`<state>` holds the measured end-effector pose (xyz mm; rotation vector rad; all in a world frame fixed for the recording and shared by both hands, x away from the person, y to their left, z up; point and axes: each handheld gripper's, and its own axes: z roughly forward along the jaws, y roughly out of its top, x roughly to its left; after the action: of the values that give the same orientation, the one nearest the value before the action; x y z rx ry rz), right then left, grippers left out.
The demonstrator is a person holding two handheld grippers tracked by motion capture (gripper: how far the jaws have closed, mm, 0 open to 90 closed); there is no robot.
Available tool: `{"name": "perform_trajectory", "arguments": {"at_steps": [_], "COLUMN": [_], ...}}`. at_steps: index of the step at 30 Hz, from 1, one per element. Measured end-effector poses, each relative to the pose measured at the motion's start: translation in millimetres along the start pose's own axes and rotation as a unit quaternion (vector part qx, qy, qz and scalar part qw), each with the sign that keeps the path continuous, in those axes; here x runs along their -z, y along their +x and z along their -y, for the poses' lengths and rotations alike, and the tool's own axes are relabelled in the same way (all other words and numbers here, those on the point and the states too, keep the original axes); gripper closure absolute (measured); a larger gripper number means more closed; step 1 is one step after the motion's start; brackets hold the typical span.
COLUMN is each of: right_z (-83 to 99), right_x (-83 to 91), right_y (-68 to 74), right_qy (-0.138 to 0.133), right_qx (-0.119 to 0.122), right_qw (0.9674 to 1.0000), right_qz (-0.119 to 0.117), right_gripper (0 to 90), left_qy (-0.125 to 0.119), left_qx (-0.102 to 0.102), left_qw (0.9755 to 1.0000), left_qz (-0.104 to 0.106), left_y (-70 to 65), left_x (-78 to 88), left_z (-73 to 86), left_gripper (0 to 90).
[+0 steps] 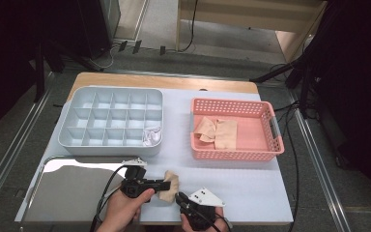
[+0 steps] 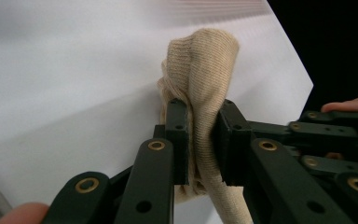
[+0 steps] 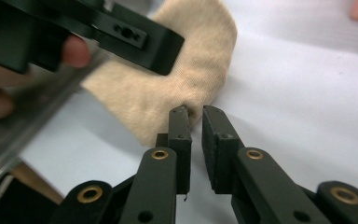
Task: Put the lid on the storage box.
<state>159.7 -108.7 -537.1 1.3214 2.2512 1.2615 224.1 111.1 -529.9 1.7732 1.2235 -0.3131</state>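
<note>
One beige sock (image 1: 170,185) lies at the near table edge, clamped by the left gripper (image 2: 200,135); the right gripper (image 3: 195,116) pinches its corner. Folding remains unfinished. Two socks (image 1: 217,131) wait in the pink basket (image 1: 270,147), right; the grey organiser (image 1: 77,140) holds one white item (image 1: 150,135).

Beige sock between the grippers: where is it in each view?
High view: sock bottom centre, on the white mat.
Left gripper view: sock centre, pinched by the left gripper.
Right gripper view: sock upper centre, its edge at the right gripper.
Shared landmark: the white mat.
</note>
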Motion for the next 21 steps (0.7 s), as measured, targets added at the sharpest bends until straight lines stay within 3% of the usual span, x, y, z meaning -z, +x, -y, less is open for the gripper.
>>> {"name": "perform_trajectory", "arguments": {"at_steps": [5,7,9,10,11,12,16,21], "right_z": [-2.4,-2.5,-3.3,-4.0,-4.4,-4.3,-1.3,-2.9], "right_x": [-4.4,-0.5,6.3,7.1,6.7,4.6,-4.1,-5.0], "right_y": [-1.4,-5.1,-8.8,-8.7,-7.5,-4.2,2.0,5.1], "right_qy": [-0.005,-0.024,-0.057,-0.059,-0.053,-0.047,-0.034,-0.033], "right_qx": [-0.026,-0.043,-0.066,-0.070,-0.068,-0.056,-0.053,-0.039], "right_qw": [0.9997,0.9988,0.9961,0.9953,0.9954,0.9966,0.9975,0.9985], "right_qz": [-0.003,0.003,-0.015,-0.033,-0.042,-0.038,-0.030,-0.021], "right_gripper": [80.0,78.7,75.5,73.0,71.0,70.0,72.1,73.1], "left_qy": [0.003,0.000,-0.003,-0.004,-0.004,-0.004,0.000,-0.003], "left_qx": [0.011,0.009,0.009,0.010,0.010,0.010,0.007,-0.013], "left_qw": [0.9999,0.9999,0.9999,0.9999,0.9999,0.9999,1.0000,0.9997], "left_qz": [0.010,0.011,0.010,0.008,0.008,0.008,0.003,-0.022], "left_y": [4.3,3.6,3.0,2.4,1.9,1.6,2.0,-0.4], "left_x": [1.0,0.8,0.0,-0.4,-0.8,-1.1,-0.5,0.8], "left_z": [-1.1,-0.2,0.1,0.1,0.1,0.1,-0.9,-0.6], "left_gripper": [76.8,77.1,77.7,77.8,77.8,77.8,76.1,62.8]}}
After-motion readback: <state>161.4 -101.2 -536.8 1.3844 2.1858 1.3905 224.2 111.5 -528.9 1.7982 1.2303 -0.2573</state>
